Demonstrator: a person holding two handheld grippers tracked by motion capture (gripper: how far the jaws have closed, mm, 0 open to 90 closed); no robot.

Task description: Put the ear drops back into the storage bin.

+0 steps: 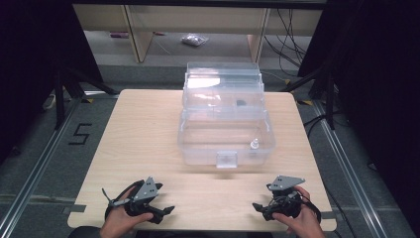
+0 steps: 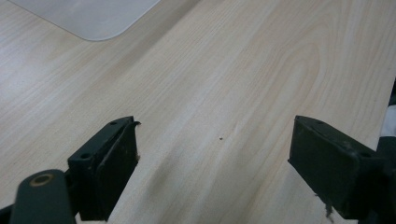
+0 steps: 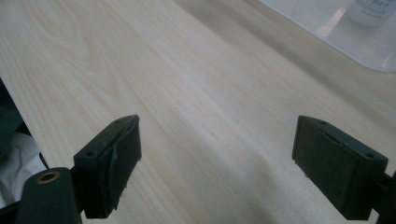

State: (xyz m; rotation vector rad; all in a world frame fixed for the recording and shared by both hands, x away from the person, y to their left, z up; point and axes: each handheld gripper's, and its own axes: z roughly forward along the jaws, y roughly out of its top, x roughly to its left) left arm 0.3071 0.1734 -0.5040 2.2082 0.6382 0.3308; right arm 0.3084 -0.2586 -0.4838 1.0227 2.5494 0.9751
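Both tongs, left (image 1: 167,210) and right (image 1: 258,206), gape wide, empty, near table (image 1: 143,129) front edge. Approach clear box (image 1: 225,119) squarely; small bottle (image 1: 254,144) sits inside its front-right corner.

A pale wooden table (image 1: 143,134) carries a clear plastic box (image 1: 225,116) (lid open) at its far middle; the nearer boards before the box lie bare.

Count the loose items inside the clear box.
2. A small white bottle stands in the lower compartment near the front right of the clear box; a small dark item lies in the upper tray. Glare on the plastic may hide others.
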